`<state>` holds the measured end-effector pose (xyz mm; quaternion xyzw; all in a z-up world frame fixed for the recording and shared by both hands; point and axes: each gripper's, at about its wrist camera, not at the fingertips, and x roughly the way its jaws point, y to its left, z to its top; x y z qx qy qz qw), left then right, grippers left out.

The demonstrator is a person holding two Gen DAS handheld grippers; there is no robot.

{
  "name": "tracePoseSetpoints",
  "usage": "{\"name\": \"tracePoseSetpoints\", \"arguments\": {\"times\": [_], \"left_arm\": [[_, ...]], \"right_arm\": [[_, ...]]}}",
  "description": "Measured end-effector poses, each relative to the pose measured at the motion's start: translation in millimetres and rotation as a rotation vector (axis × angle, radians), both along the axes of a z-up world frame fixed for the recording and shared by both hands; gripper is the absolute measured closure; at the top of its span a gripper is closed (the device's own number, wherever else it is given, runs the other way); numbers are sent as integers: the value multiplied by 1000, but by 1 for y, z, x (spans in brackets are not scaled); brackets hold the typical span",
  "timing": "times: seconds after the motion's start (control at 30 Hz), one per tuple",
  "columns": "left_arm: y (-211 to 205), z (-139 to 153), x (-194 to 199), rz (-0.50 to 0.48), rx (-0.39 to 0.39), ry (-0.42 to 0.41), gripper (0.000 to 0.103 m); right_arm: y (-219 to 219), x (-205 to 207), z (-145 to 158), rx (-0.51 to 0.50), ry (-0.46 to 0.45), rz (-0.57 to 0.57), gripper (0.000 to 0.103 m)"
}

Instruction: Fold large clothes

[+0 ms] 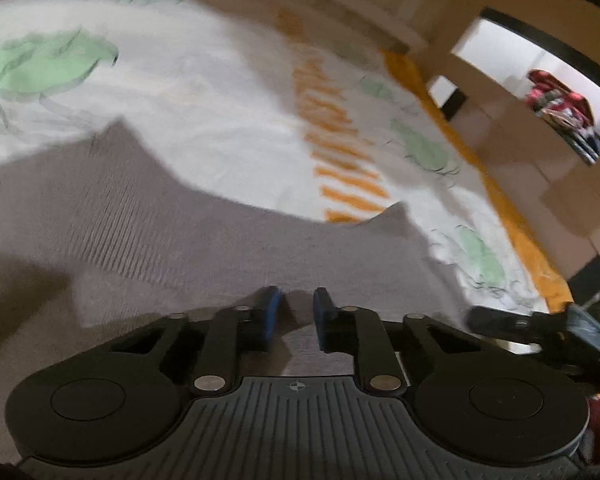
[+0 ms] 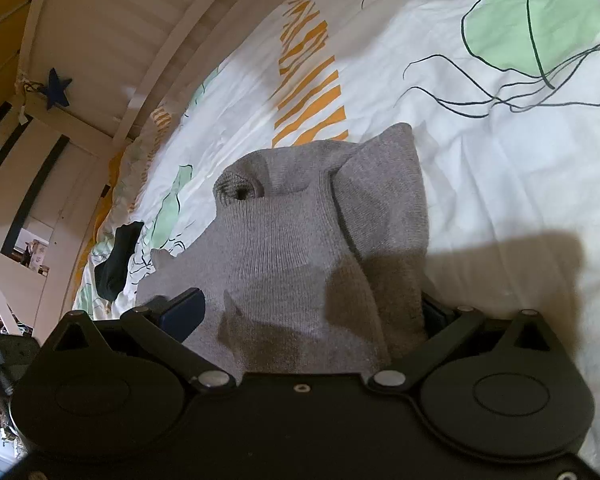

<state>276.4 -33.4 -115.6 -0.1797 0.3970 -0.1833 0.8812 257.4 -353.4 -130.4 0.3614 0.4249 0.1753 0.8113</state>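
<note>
Two grippers on one grey knit sweater [image 2: 300, 240], which lies on a bed with a white jellyfish-print duvet [image 2: 500, 168]. I'll use the sweater as the landmark for everything.

The right gripper [image 2: 312, 316] is right at the sweater's near edge, and the fabric is bunched up thick between its fingers, which stand wide apart around it. It looks like a grip on a fat fold, with the cloth rising from the jaws and draping away toward the far side, a sleeve opening showing near the top of the heap. Tilted down a bit, not straight at the bed.

The left gripper [image 1: 296, 316] is also over the sweater, angled downward, its blue pads narrow with only a slim gap between them. The picture is motion-blurred, so I can't say for sure whether any knit is pinched there; the fabric runs flat beneath and ahead of it, with the hem edge curving across toward the duvet.

My guess is the next move turns on the sweater stretching away from both grippers toward the far side of the bed, so a fold would carry the near edge over. A dark sock [image 2: 118, 260] lies left of the sweater, clear of it.
</note>
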Motion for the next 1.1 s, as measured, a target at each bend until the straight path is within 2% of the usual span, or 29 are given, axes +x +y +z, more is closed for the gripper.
{"name": "tracePoseSetpoints", "arguments": {"times": [0.03,0.1,0.17,0.33,0.47,0.53,0.6,0.67,0.77,0.93,1.03,1.1], "left_arm": [[6,-6,2,22,-36,5,99],[19,-17,7,51,-135,42,100],[25,-20,9,60,-185,67,100],[11,-11,4,20,-62,5,100],[10,-14,4,19,-62,-10,100],[10,-15,3,20,-65,-9,100],[10,-15,2,20,-61,-13,100],[9,-13,3,15,-48,-18,100],[9,-3,-3,5,-18,-21,100],[20,14,-40,-36,66,-62,99],[26,6,-59,-55,101,-69,99],[29,-4,-63,-62,96,-64,99]], "right_arm": [[0,0,0,1,1,1,0],[0,0,0,4,4,5,0],[-1,1,1,7,7,12,0],[1,-2,5,-2,22,51,0],[5,-8,8,-10,33,116,1],[8,-14,11,-35,37,139,12],[9,-21,14,-101,35,129,58],[7,-27,14,-61,22,102,58],[13,-29,21,-87,-22,101,59],[12,-36,33,-25,-84,82,59],[17,-40,44,-13,-119,83,60],[22,-42,52,-11,-135,79,61]]}}
